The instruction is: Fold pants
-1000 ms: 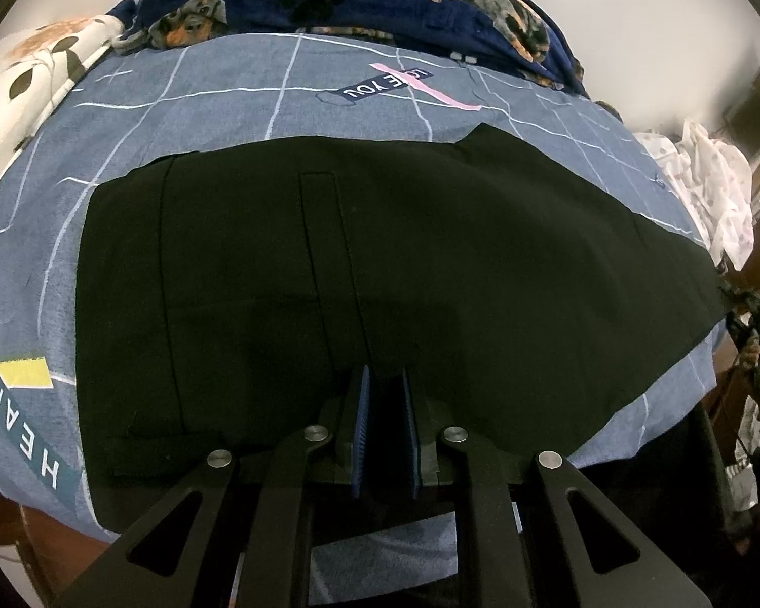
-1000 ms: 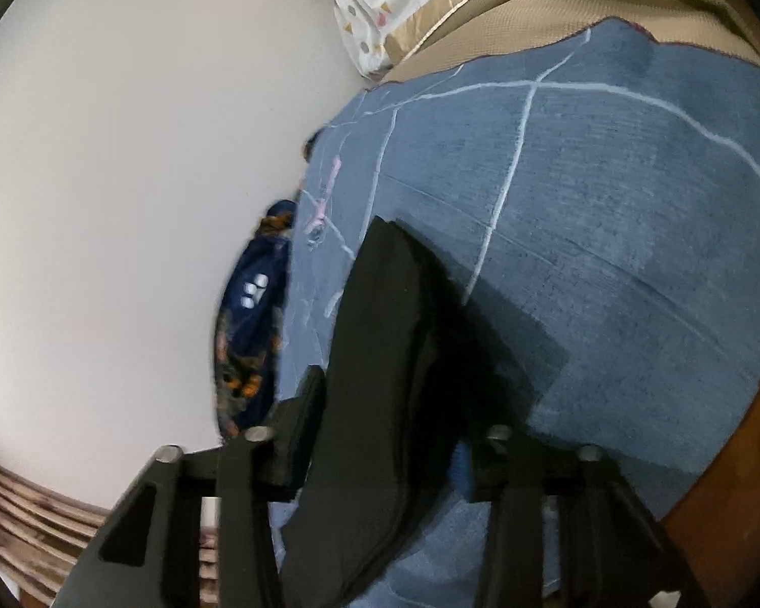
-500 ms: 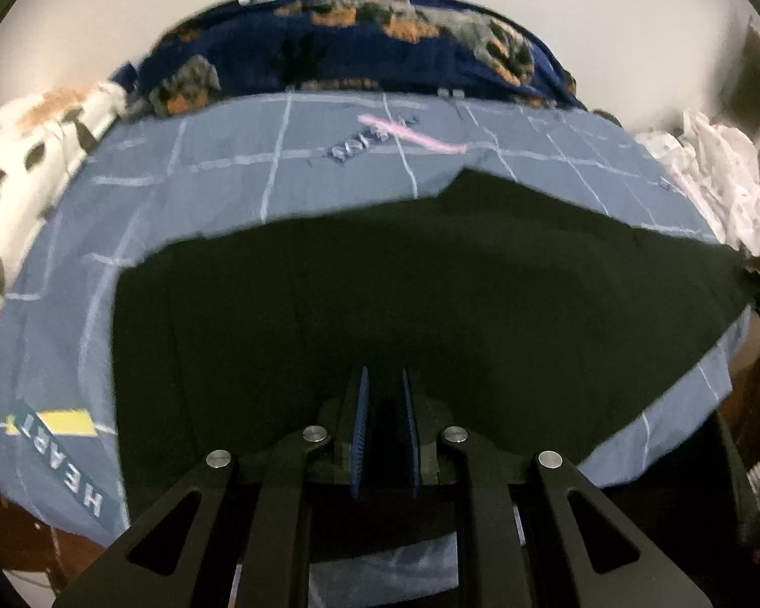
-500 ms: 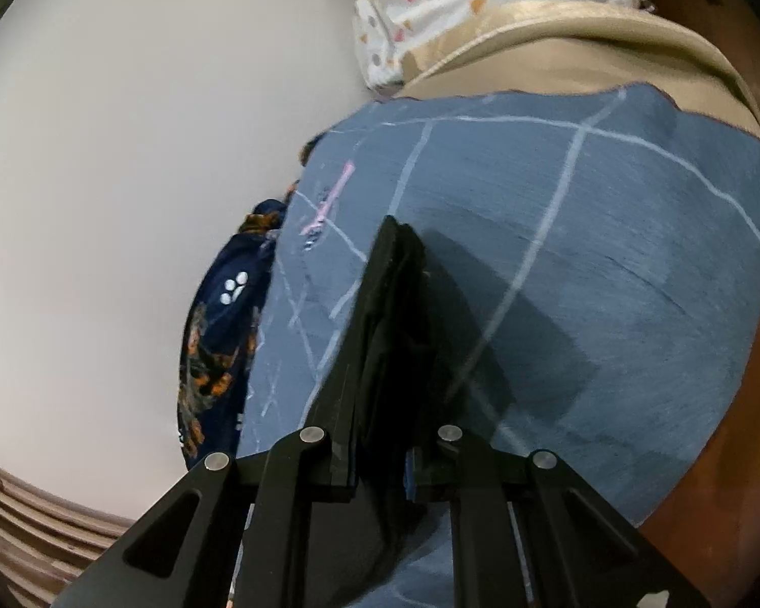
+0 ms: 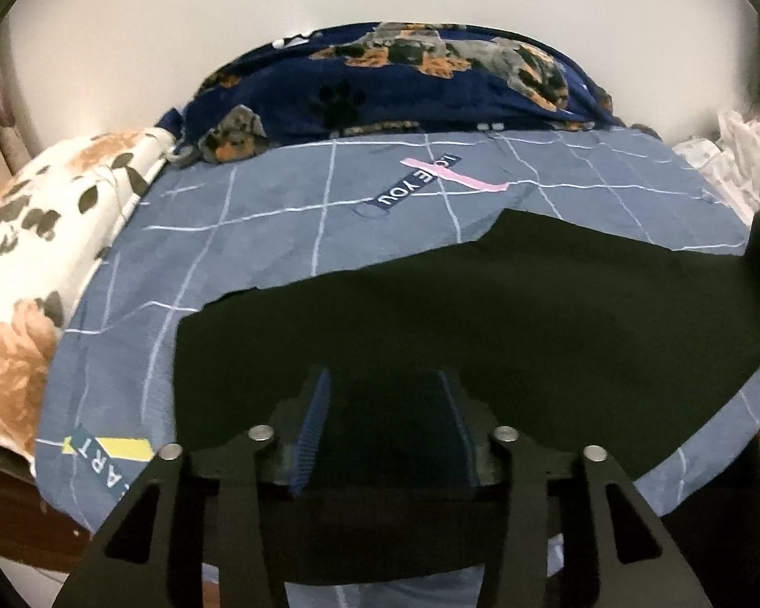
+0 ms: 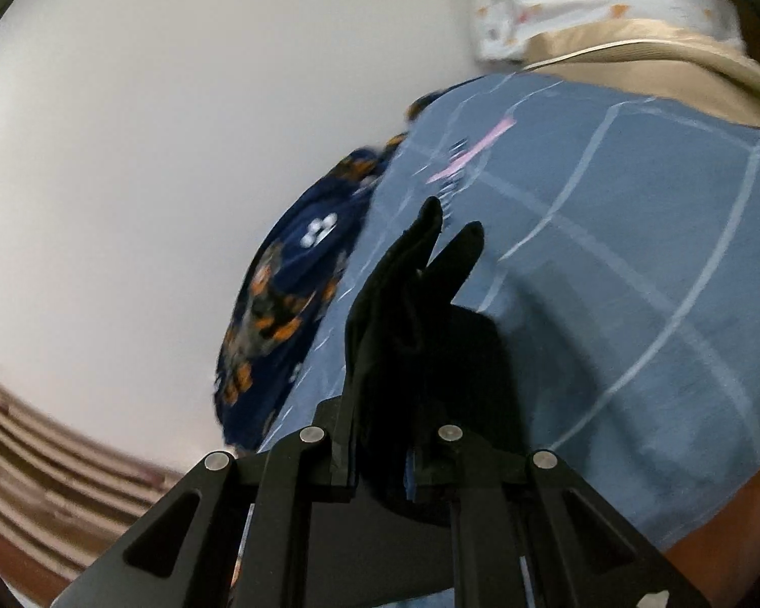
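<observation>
The left tool [image 5: 385, 425] sits nearest in the left wrist view, its jaws apart after just widening, the blue ribbed pads [image 5: 311, 430] standing clear of each other. The black pants [image 5: 481, 344] lie directly under and ahead of this tool; dark cloth fills the gap between the pads, but they do not press on it. From there the pants spread flat away from the tool and off to the right across the blue grid-patterned bedsheet [image 5: 278, 233], with a ragged upper edge and a raised corner near the sheet's printed label [image 5: 420, 180]. At the right border of this view a dark blurred shape rises from the end of the pants; what it is cannot be told.

In the right wrist view the right tool [image 6: 382, 461] is closed tight on a bunched part of the pants [image 6: 405, 314]. The cloth sticks up out of the jaws and ahead of them, ending in two pointed flaps, lifted off the bedsheet [image 6: 633, 278] beyond it.

Farther off, a navy blanket with dog and paw prints [image 5: 430, 86] lies heaped along the far edge of the bed against a pale wall [image 5: 177, 15]. A white floral quilt [image 5: 35, 263] lies at the left side, and white crumpled fabric [image 5: 745, 152] at the far right.
</observation>
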A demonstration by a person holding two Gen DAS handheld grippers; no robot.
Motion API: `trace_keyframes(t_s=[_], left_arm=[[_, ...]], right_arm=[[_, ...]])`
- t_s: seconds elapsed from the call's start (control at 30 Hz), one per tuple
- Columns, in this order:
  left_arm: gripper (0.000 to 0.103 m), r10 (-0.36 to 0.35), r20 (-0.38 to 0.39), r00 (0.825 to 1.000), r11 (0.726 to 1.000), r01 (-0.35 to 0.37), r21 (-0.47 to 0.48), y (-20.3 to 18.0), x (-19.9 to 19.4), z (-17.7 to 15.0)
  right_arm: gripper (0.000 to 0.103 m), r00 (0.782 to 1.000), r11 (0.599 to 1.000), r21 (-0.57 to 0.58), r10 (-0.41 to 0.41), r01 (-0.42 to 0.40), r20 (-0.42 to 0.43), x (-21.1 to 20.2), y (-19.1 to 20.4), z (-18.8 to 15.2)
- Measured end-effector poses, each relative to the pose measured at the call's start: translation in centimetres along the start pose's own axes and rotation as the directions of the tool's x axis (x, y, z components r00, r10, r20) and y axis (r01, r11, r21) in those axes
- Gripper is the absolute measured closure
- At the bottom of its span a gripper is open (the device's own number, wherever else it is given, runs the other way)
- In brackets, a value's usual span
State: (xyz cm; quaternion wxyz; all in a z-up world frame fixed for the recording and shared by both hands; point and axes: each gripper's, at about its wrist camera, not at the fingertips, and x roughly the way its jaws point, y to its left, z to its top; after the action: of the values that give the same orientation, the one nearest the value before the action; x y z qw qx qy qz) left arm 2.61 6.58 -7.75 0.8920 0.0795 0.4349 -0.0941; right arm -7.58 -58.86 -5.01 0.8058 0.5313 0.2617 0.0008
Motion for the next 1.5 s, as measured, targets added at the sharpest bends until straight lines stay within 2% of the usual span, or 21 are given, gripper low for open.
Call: trace_keyframes(t_s=[0.13,0.33,0.47,0.6,1.13,1.5], left_arm=[[0.051,0.010,0.004,1.000,1.000,-0.010,-0.001,0.2,-0.1,0.0],[0.049,0.022,-0.008,1.000,1.000,-0.022,0.004,0.3,0.1,-0.2],[0.043,0.028,-0.014,1.000,1.000,-0.028,-0.001,0.5,0.3,-0.3],[0.042,0.023,-0.017,1.000,1.000,-0.024,-0.021,0.9,0.3,-0.3],[0.038,0.012,-0.043,0.999,1.000,-0.012,-0.013,0.4,0.7,-0.4],[0.034,0.009,-0.045,0.999,1.000,-0.009,-0.011,0.2,0.9,-0.5]], right_arm=[[0.091,0.998,0.999,-0.037,0.024,-0.026,-0.063,2.3,2.6,-2.0],[0.091,0.988,0.997,-0.062,0.044,-0.054,-0.145,5.1,4.7,-4.7],[0.091,0.980,0.995,-0.079,0.051,-0.068,-0.194,6.9,5.8,-6.4],[0.091,0.970,0.994,-0.087,0.051,-0.073,-0.239,8.4,6.4,-8.1],[0.091,0.926,0.977,-0.196,-0.003,-0.077,-0.378,13.2,9.2,-14.3],[0.090,0.904,0.967,-0.247,-0.048,-0.065,-0.426,15.6,10.2,-17.1]])
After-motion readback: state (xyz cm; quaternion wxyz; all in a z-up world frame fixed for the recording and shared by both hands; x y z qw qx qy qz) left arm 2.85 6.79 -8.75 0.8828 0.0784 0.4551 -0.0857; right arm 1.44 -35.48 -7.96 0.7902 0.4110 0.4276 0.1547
